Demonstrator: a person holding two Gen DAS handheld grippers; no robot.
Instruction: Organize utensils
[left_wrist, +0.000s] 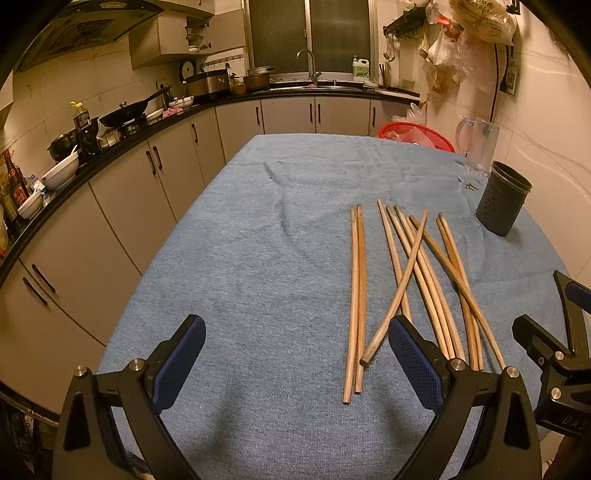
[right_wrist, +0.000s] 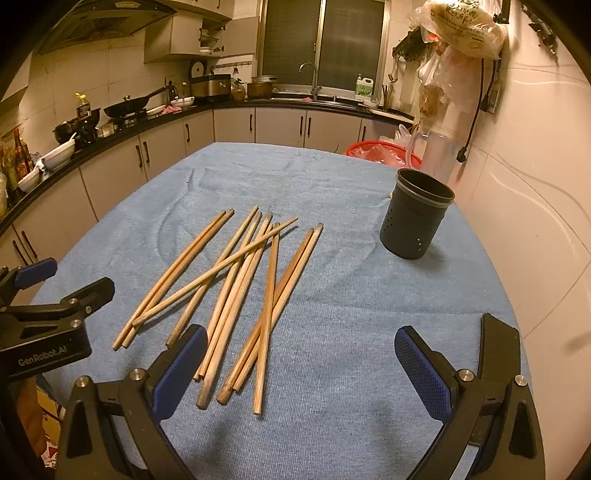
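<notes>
Several wooden chopsticks (left_wrist: 413, 280) lie loosely fanned and crossed on the blue cloth, right of centre in the left wrist view and left of centre (right_wrist: 236, 295) in the right wrist view. A dark perforated utensil holder (left_wrist: 503, 199) (right_wrist: 415, 214) stands upright and looks empty beyond them to the right. My left gripper (left_wrist: 297, 354) hangs open over bare cloth, its right finger beside the chopsticks' near ends. My right gripper (right_wrist: 301, 365) is open too, with the near chopstick ends by its left finger. Each gripper shows at the other view's edge.
The table's blue cloth (left_wrist: 258, 258) has room on the left half. A red basket (right_wrist: 384, 151) and a clear jug (left_wrist: 478, 142) stand at the far right corner by the wall. Kitchen counters with pans and bowls curve around the left and back.
</notes>
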